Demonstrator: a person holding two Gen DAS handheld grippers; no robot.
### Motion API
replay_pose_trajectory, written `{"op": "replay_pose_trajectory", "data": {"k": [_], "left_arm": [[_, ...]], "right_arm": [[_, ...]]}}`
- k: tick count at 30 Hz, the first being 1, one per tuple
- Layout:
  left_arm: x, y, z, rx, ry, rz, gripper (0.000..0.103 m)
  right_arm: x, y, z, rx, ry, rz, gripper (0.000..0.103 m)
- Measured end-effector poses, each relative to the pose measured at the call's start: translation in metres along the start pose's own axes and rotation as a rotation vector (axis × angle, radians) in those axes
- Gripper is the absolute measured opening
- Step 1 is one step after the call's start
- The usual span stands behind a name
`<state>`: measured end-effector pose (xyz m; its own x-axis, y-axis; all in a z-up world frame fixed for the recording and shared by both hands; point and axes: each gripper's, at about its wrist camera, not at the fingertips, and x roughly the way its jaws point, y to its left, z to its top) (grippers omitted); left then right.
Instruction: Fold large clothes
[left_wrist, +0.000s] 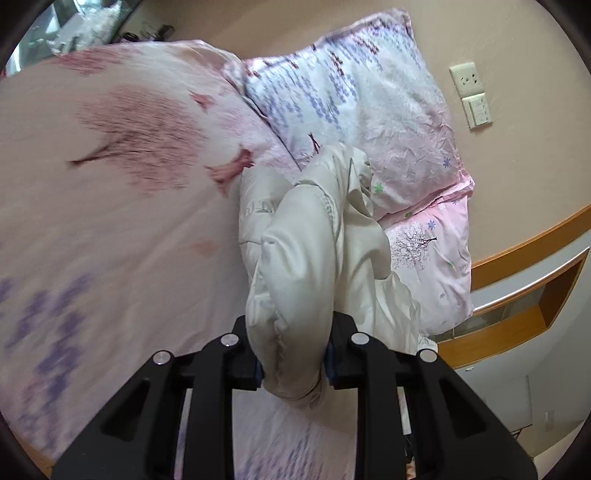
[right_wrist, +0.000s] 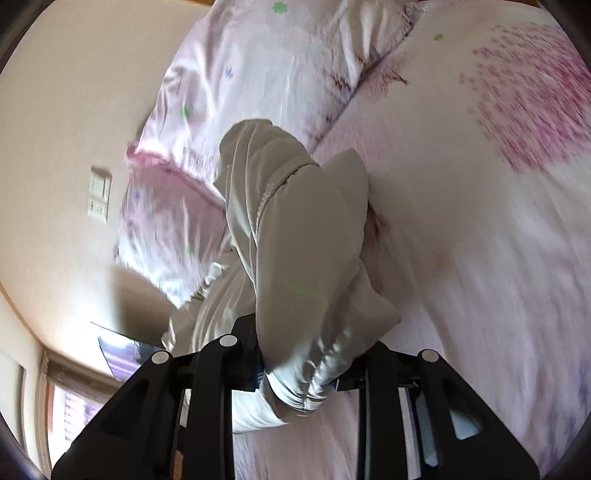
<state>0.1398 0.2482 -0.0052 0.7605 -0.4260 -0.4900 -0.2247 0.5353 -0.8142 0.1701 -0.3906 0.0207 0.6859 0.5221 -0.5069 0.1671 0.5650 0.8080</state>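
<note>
Over bed (left_wrist: 110, 221), both grippers (left_wrist: 293, 363) (right_wrist: 299, 373) clamp bunched jacket (left_wrist: 306, 258).

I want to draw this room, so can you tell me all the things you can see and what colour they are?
jacket: one, cream white, bunched up, held above the bed in both grippers
bed cover: one, pale pink with darker pink and purple tree prints, spread over the bed
pillows: two, pink and white with small flowers, at the head of the bed against the wall
wall plates: two, cream, on the beige wall beside the pillows
left gripper: black fingers, shut on the jacket
right gripper: black fingers, shut on the jacket
</note>
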Motion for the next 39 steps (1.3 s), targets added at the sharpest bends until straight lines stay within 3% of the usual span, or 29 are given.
{"op": "replay_pose_trajectory", "data": {"k": [5, 8, 9, 10, 12, 14, 16, 20, 22, 25, 30, 36, 39], "left_arm": [[-0.026, 0.012, -0.016, 0.017, -0.021, 0.038, 0.026], [-0.026, 0.021, -0.022, 0.015, -0.022, 0.044, 0.033], [-0.025, 0.024, -0.022, 0.009, -0.028, 0.048, 0.037], [-0.025, 0.025, -0.022, 0.010, -0.031, 0.048, 0.044], [-0.025, 0.025, -0.023, 0.021, -0.036, 0.047, 0.053], [-0.025, 0.024, -0.023, 0.030, -0.036, 0.042, 0.057], [-0.025, 0.025, -0.023, 0.031, -0.038, 0.039, 0.059], [-0.023, 0.025, -0.024, 0.021, -0.034, 0.038, 0.060], [-0.021, 0.025, -0.025, 0.012, -0.037, 0.033, 0.060], [-0.019, 0.023, -0.027, 0.015, -0.045, 0.038, 0.060], [-0.017, 0.020, -0.028, 0.029, -0.055, 0.051, 0.061], [-0.013, 0.021, -0.026, 0.033, -0.056, 0.057, 0.061], [-0.012, 0.021, -0.025, 0.033, -0.062, 0.051, 0.058]], "right_arm": [[-0.012, -0.006, -0.038, -0.019, 0.029, -0.039, 0.026], [-0.021, -0.003, -0.047, -0.077, 0.018, -0.141, 0.044], [-0.025, -0.001, -0.047, -0.100, 0.005, -0.178, 0.055], [-0.033, 0.004, -0.048, -0.137, -0.036, -0.230, 0.064], [-0.050, 0.018, -0.049, -0.218, -0.145, -0.312, 0.071], [-0.068, 0.040, -0.053, -0.323, -0.285, -0.389, 0.072], [-0.068, 0.068, -0.059, -0.439, -0.331, -0.386, 0.071], [-0.017, 0.122, -0.077, -0.631, -0.191, -0.276, 0.052], [0.020, 0.145, -0.088, -0.697, -0.091, -0.228, 0.037], [0.067, 0.175, -0.107, -0.788, 0.015, -0.189, 0.026], [0.121, 0.208, -0.128, -0.881, 0.107, -0.202, 0.025], [0.150, 0.210, -0.135, -0.832, 0.192, -0.215, 0.025], [0.169, 0.208, -0.136, -0.814, 0.263, -0.270, 0.025]]}}
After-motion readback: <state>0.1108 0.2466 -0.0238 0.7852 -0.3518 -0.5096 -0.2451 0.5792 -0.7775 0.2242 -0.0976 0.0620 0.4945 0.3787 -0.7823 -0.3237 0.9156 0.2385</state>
